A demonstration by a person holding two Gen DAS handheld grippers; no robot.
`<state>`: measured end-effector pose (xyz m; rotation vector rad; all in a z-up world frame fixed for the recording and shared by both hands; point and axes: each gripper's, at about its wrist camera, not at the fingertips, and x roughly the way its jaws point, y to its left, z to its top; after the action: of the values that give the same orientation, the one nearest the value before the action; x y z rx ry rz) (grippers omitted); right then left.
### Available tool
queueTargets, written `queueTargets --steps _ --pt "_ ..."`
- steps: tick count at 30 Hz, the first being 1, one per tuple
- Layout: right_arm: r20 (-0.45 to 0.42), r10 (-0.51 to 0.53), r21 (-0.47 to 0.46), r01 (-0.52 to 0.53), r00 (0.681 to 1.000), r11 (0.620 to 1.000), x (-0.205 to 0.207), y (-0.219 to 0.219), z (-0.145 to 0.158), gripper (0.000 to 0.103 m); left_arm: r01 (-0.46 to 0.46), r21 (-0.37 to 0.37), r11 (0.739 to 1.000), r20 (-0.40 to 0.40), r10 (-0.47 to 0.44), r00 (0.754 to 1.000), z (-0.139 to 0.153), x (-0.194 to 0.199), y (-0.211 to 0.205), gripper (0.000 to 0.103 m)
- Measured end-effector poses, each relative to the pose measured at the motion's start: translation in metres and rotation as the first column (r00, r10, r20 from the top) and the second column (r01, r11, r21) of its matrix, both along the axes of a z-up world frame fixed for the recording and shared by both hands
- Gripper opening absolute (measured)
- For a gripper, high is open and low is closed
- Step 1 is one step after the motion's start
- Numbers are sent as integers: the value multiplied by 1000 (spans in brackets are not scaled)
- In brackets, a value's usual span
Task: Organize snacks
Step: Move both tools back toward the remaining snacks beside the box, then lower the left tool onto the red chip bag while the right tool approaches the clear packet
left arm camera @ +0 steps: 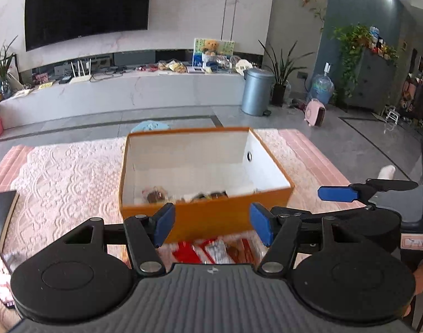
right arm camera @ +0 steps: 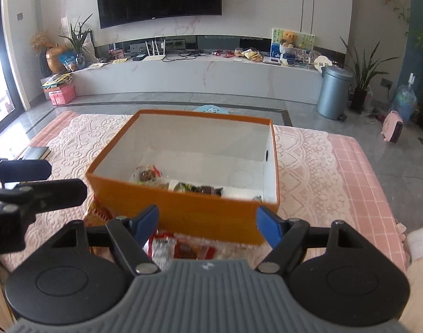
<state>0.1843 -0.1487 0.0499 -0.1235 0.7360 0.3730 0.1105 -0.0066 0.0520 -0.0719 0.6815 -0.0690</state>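
Both the left gripper (left arm camera: 213, 226) and right gripper (right arm camera: 208, 226) hang with jaws spread, empty. Wrapped snacks (right arm camera: 178, 247) lie near the tabletop's front edge, beside the orange box (right arm camera: 211, 216). Likely light, crinkly, slippery; pinch a sealed end.

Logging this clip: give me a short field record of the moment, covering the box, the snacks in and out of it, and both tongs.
container: orange box, lid off, white inside, on a pink lace cloth
inside box: a few wrapped snacks along the near wall; the rest of the floor is bare
outside box: loose snack packets on the cloth in front of the near wall
left tongs: open, empty, above the loose packets
right tongs: open, empty, above the loose packets
progress: partly sorted, packets left outside
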Motion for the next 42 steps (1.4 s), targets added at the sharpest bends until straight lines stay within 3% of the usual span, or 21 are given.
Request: queueTargets --steps 9,18,27,35,42 --pt "-36 -15 -27 14 999 1000 -54 -1 -38 75 -14 -49 999 -121 8 993 -44 -28 5 73" --pt "-85 -58 -61 53 995 997 -75 -15 -72 75 14 -85 996 -201 -31 979 -82 -51 9 73" --pt "-120 -55 -96 44 991 994 -85 -29 -107 75 53 -73 996 -240 -69 968 -113 -61 6 72" --pt "-77 -12 -121 2 997 993 -82 -27 -126 75 96 -29 995 -227 -100 969 -125 -57 6 75" --pt "-87 -15 -75 9 996 997 -70 -30 -134 75 82 -48 995 -259 -92 962 -140 -47 14 76"
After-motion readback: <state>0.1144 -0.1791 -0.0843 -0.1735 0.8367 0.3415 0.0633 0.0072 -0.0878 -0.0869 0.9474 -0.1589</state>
